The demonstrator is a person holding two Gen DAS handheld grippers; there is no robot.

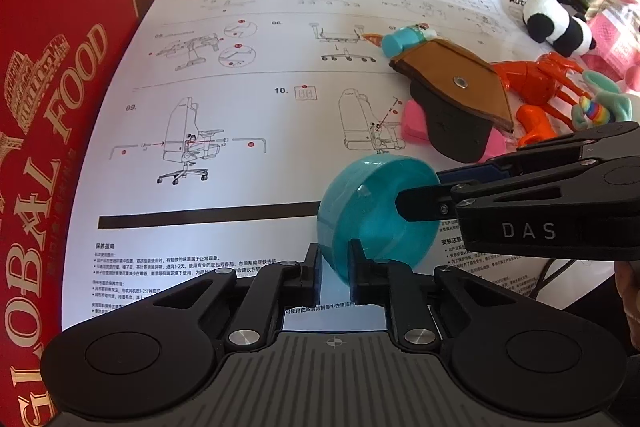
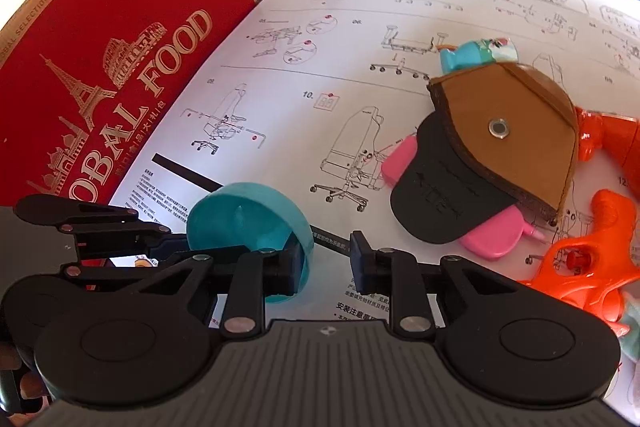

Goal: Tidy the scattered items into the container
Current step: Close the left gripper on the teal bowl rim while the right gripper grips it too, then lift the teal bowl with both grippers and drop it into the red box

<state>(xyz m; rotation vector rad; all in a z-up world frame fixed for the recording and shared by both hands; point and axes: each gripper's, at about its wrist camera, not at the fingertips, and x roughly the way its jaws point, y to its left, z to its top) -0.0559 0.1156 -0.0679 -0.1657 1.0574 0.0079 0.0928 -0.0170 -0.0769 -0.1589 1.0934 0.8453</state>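
The left gripper (image 1: pixel 334 263) is pinched narrow on the near rim of the teal dish (image 1: pixel 372 211), which is tipped up on edge over the instruction sheet (image 1: pixel 240 115). The right gripper (image 2: pixel 326 255) stands partly apart at the dish's right edge, clamping nothing. The left pinch alone should carry it: hold firm, lift clear of the paper, then swing left of the dish to the red box (image 1: pixel 48 147), likely the container. Beyond the dish lie a brown pouch (image 1: pixel 452 79), an orange toy (image 1: pixel 532 79) and a panda (image 1: pixel 540 13).
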